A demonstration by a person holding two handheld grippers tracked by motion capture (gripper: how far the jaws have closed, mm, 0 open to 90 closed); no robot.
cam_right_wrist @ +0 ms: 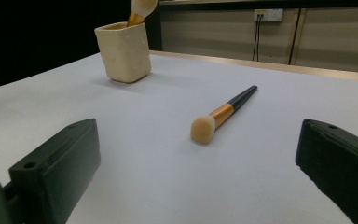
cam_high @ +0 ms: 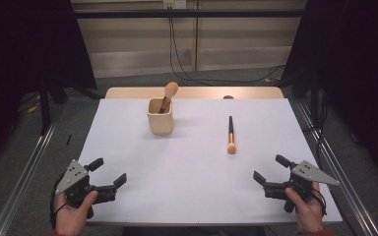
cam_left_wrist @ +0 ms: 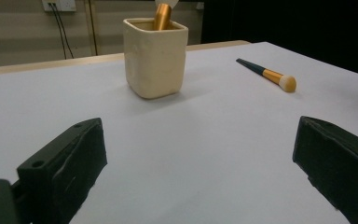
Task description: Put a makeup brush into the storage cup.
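Note:
A cream square cup (cam_high: pixel 160 117) (cam_left_wrist: pixel 155 57) (cam_right_wrist: pixel 123 51) stands at the back middle of the white table, with a makeup brush (cam_high: pixel 168 95) (cam_left_wrist: pixel 162 15) (cam_right_wrist: pixel 140 10) upright in it, bristles up. A second brush (cam_high: pixel 231 134) (cam_left_wrist: pixel 268 74) (cam_right_wrist: pixel 222 114) with a black and gold handle lies flat to the cup's right, bristle head toward me. My left gripper (cam_high: pixel 108 172) (cam_left_wrist: pixel 196 170) is held open near the front left edge, nothing between its jaws. My right gripper (cam_high: pixel 271 169) (cam_right_wrist: pixel 198 170) is open near the front right edge, also empty.
The white table surface (cam_high: pixel 187 167) has a wooden strip along its far edge (cam_high: pixel 197 92). Metal rails (cam_high: pixel 29 167) run along both sides. Cables (cam_high: pixel 182 64) trail on the floor behind the table.

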